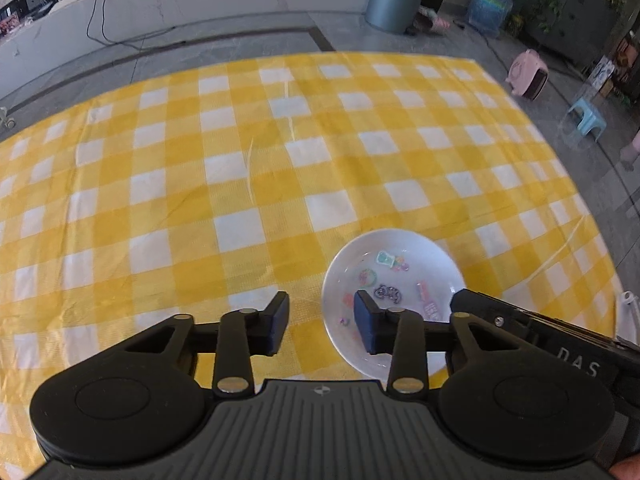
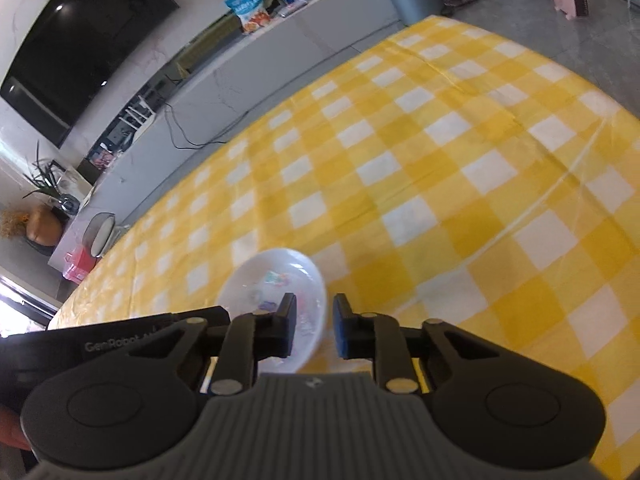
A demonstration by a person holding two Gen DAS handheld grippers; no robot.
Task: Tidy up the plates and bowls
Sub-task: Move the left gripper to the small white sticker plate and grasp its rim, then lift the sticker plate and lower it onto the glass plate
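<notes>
White bowl (image 1: 394, 276), one, with cartoon prints, on checked cloth (image 1: 200, 184) near its front-right edge, all else of the cloth bare; left gripper (image 1: 321, 322) jaws apart astride its left rim, right gripper (image 2: 315, 330) jaws narrowly apart astride its right rim.
</notes>
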